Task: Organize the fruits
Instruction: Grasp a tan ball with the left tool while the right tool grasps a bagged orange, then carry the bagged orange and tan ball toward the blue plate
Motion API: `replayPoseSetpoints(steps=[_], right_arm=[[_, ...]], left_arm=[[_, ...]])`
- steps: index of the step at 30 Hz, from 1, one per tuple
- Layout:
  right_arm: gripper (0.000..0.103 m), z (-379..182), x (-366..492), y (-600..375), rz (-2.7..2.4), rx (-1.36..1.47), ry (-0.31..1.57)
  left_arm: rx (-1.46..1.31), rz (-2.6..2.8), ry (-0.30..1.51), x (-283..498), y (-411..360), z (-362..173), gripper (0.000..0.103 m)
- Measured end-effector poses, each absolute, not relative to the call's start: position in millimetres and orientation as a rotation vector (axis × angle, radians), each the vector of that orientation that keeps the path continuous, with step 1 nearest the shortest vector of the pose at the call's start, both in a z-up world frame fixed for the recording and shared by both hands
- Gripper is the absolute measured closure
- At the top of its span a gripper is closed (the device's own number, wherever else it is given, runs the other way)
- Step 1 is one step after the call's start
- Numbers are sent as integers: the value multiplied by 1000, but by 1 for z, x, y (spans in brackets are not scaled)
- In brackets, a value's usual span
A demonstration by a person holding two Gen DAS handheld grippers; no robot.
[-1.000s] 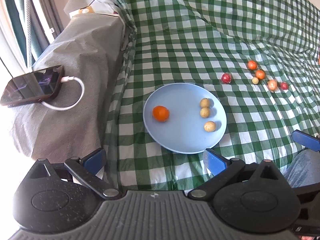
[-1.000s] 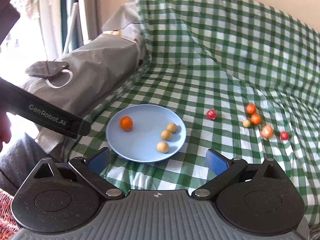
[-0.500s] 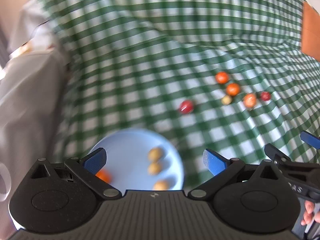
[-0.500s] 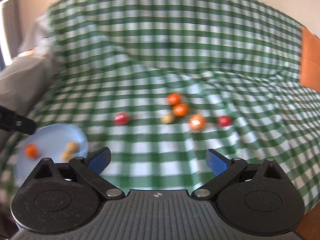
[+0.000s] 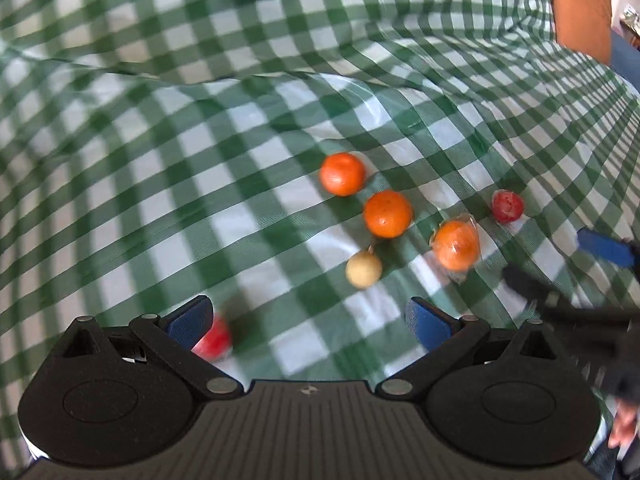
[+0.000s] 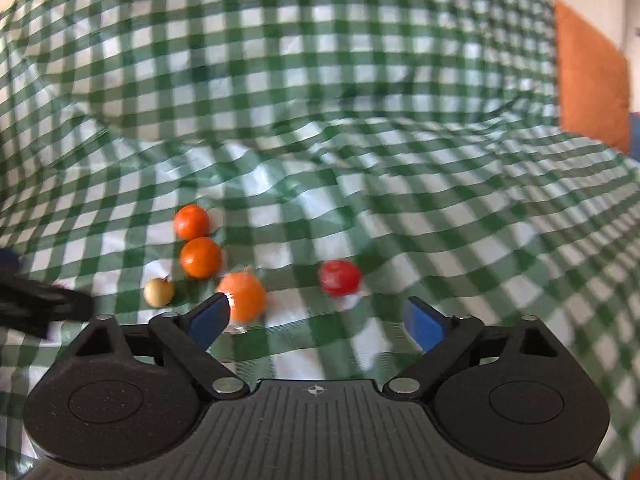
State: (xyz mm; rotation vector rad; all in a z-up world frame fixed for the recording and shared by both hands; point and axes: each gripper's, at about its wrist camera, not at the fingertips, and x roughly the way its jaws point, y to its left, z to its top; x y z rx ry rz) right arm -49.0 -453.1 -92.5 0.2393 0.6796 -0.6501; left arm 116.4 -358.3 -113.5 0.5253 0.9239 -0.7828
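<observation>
— What was the surface like?

— A green-and-white checked cloth (image 5: 240, 128), thin and rumpled, with a ridge of folds behind the fruit; an orange-brown panel (image 6: 592, 80) stood at the far right edge.

— And the fruit?

— Small, round and smooth, lying close together on the cloth: two bare oranges (image 5: 342, 173) (image 5: 387, 213), a third orange in clear crinkled wrap (image 5: 456, 245), a pale yellow fruit (image 5: 363, 269) and a red fruit (image 5: 507, 206) furthest right.

— Did the two views differ?

— The left wrist view alone showed a second red fruit (image 5: 212, 340), blurred, tucked behind the left tongs (image 5: 306, 322); whether a pad touched it I could not tell. Those tongs stood spread, nothing gripped. The right tongs (image 6: 318, 316) were wide too, having just been closing a little, with the first red fruit lying ahead between their blue pads, untouched, and the wrapped orange just beside the left pad
</observation>
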Motion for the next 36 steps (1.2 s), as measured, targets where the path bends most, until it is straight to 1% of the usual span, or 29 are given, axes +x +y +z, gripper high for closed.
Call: replayPoseSetpoints(steps=[1, 2, 6, 7, 8, 9, 10, 11, 12, 13, 14, 15, 16, 21, 30, 36], right_arm=[[14, -99, -45, -453, -627, 231, 689], [22, -106, -40, -454, -605, 223, 700], [23, -130, -22, -457, -560, 186, 725], [23, -135, -18, -459, -554, 173, 733], [23, -140, -13, -462, -549, 168, 737], [23, -143, -10, -462, -539, 167, 739], [23, -146, -8, -463, -531, 166, 736], [22, -147, -6, -463, -522, 161, 719], [23, -149, -4, -463, -509, 152, 709], [23, -148, -3, -459, -499, 143, 702], [36, -149, -1, -459, -486, 141, 696], [60, -148, -1, -459, -457, 148, 684], [65, -147, 0, -457, -431, 143, 676], [65, -133, -8, -443, -471, 123, 684], [65, -53, -87, -369, -450, 185, 599], [65, -12, -112, -302, -315, 177, 577]], left_arm=[[532, -784, 928, 121, -364, -120, 1], [533, -796, 933, 125, -369, -125, 1], [540, -880, 946, 135, -383, -137, 2], [547, -903, 949, 135, -386, -138, 3], [554, -924, 958, 136, -389, -141, 9], [558, -946, 972, 138, -392, -143, 22], [563, -962, 991, 139, -395, -146, 44], [570, -964, 1000, 140, -397, -149, 48], [564, -964, 983, 140, -397, -147, 68], [559, -978, 989, 141, -397, -146, 76], [541, -984, 1009, 142, -395, -143, 76], [514, -989, 1021, 142, -391, -140, 76], [503, -987, 1018, 140, -388, -137, 76], [467, -919, 995, 119, -347, -102, 76], [430, -723, 1040, 67, -215, -34, 76], [388, -614, 1039, 31, -132, 6, 76]])
